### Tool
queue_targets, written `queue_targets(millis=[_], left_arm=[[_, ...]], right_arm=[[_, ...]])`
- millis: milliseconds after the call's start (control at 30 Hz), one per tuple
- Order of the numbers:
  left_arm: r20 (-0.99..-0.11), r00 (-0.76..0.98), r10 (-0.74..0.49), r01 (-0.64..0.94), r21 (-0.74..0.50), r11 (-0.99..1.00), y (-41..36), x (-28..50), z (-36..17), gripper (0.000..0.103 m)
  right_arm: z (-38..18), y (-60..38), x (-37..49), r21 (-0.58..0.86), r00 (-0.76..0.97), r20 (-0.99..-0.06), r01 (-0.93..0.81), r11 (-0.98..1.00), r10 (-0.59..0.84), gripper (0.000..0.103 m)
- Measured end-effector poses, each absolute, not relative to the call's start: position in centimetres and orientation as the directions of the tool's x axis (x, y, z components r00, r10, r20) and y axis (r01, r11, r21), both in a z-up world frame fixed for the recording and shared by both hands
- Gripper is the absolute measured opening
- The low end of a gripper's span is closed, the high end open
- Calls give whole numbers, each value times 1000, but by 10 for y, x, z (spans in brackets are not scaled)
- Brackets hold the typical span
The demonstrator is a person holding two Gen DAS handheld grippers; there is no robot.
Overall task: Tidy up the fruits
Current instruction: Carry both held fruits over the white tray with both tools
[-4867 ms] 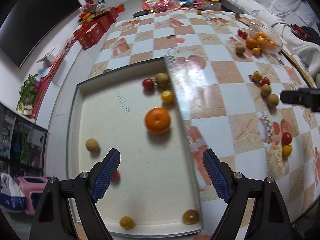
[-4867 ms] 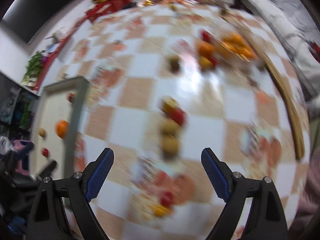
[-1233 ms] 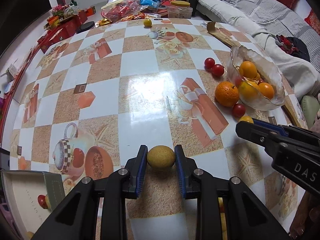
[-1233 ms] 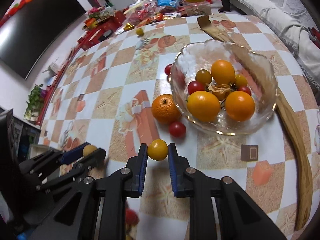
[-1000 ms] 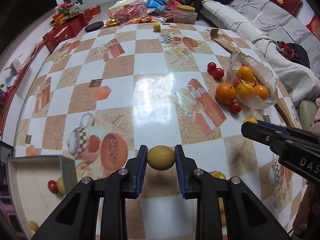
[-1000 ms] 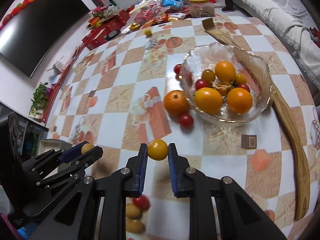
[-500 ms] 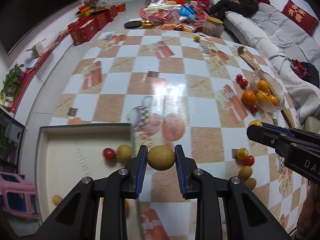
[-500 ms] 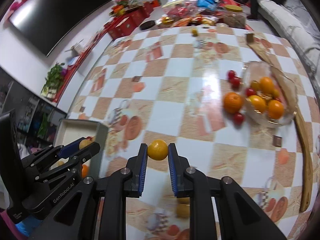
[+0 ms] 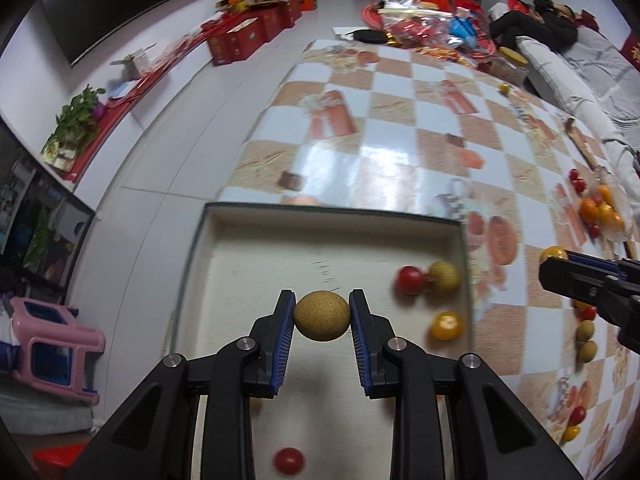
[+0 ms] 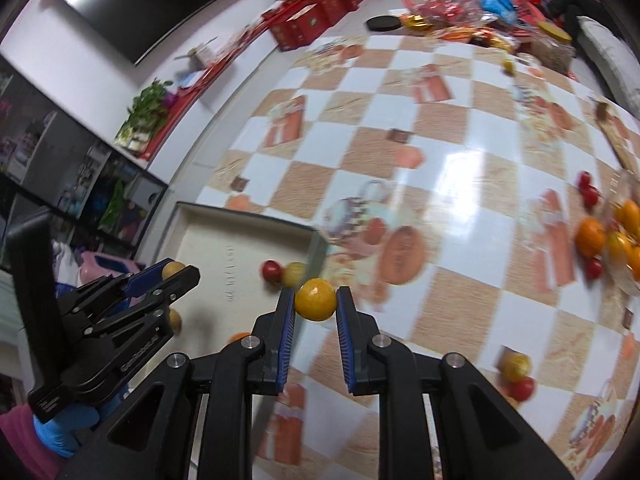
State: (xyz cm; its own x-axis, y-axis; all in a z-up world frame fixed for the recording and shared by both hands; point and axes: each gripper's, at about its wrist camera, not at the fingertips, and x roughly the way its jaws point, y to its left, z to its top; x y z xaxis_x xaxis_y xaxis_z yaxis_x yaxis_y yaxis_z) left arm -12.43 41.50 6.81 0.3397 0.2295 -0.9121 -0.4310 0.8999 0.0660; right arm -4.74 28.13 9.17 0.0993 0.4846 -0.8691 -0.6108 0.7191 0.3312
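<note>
Left gripper (image 9: 322, 316): pinching a round tan fruit with rough skin (image 9: 321, 315) between its blue pads, pointing steeply down over the tray.

Right gripper (image 10: 315, 300): pressed onto a small yellow-orange fruit (image 10: 315, 299), held in the air just off the tray's right wall, above the tablecloth.

Tray (image 9: 280, 240): a shallow cream box with a dark rim, sitting at the near left edge of the table.

Fruit in the tray: a red cherry tomato (image 9: 410, 280) touching a tan fruit (image 9: 443, 276) in the far right corner; a yellow fruit (image 9: 446, 325) just nearer along the right wall; another red tomato (image 9: 288, 460) at the near end.

Table (image 9: 400, 160): covered in a glossy checked orange and white cloth.

Fruit outside the tray: well to the right of the tray, blurred oranges (image 10: 590, 236) and red tomatoes (image 10: 588, 192); nearer, right of the tray, a yellow fruit on a red one (image 10: 516, 376).

Person: a blue-gloved hand (image 10: 56, 436) with a pink sleeve grips the left tool's handle.
</note>
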Motion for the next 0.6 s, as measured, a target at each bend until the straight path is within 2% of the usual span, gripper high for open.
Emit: queue_targets(millis=[300,600], left_arm=[[-928,272,253,-452,109,886,451,-122,37,29],[-937,253,242,-446,109,889,462,-118,25,29]], right_arm=[[66,345,-66,332,-4,-894,-679,655,449,22],[43,369,-77,308,-47,-916,-716,627,397,22]])
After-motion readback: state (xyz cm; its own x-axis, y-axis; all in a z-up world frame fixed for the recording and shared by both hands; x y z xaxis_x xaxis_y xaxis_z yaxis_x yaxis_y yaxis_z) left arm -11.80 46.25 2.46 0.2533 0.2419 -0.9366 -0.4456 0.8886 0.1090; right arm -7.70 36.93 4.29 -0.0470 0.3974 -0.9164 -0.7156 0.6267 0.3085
